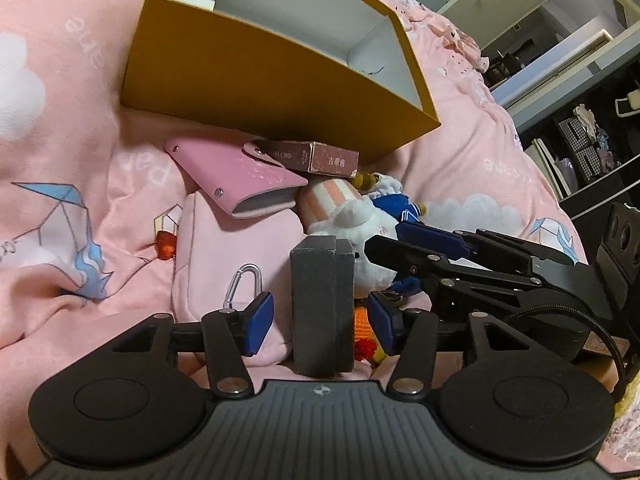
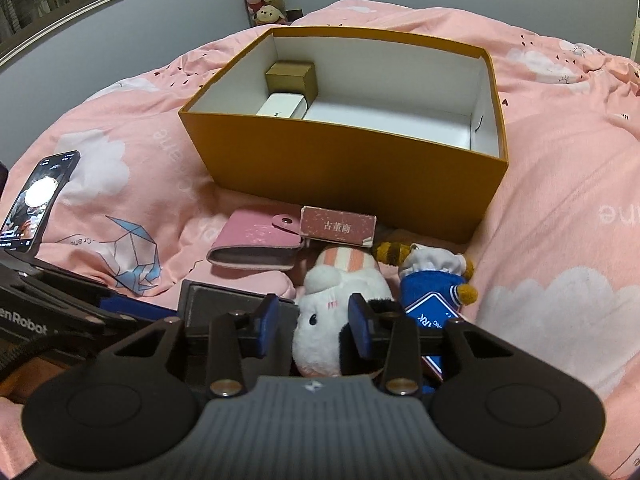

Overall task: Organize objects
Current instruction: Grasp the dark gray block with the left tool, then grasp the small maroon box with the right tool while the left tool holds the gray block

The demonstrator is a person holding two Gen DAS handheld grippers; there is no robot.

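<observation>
Bed: pink cover printed with clouds and paper cranes; carries all items.

Yellow box: open, white inside, standing on the bed. Contents, far left corner: small gold box, white case just in front of it.

Loose items in front of the yellow box:
- pink wallet, snap-tab closed, lying flat.
- maroon card box, just right of the wallet, against the yellow box.
- white plush toy with striped hat.
- blue-dressed plush toy, just right of the white one.
- dark grey box, standing on end.
- pink pouch with metal clip.

Left gripper: fingers released, straddling the grey box, gaps on both sides.

Right gripper: fingers either side of the white plush toy's head; whether they press it I cannot tell.

Phone: screen lit, propped at far left.
</observation>
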